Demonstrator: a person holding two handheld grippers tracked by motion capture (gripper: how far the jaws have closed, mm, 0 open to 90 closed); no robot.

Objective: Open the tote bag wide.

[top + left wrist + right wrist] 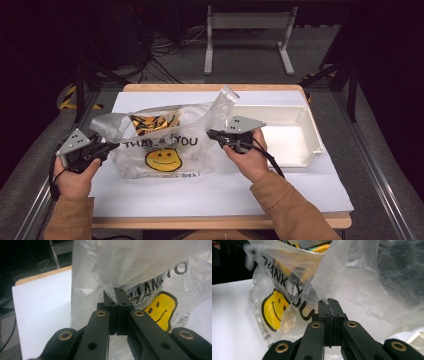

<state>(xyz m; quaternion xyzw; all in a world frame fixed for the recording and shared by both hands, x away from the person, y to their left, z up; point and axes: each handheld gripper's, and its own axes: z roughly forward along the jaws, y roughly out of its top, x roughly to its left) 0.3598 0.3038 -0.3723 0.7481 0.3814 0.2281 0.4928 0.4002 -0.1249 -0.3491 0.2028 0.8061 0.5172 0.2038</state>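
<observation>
The plastic bag point(165, 140) is translucent white, printed with black "THANK YOU" lettering and a yellow smiley face point(163, 160) outlined in black. Inside the bag, something yellow with black stripes point(150, 122) shows. Beside the bag, the tray point(312, 135) is cream-white. The bench point(225, 192) is white with a wood-coloured edge.

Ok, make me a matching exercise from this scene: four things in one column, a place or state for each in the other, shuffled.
1 plastic bag
2 white bin
3 left tongs
4 right tongs

A empty, right of the bag
B shut on the bag's left handle
C printed with a smiley face
D shut on the bag's right handle

Pairs: 1-C, 2-A, 3-B, 4-D
</observation>
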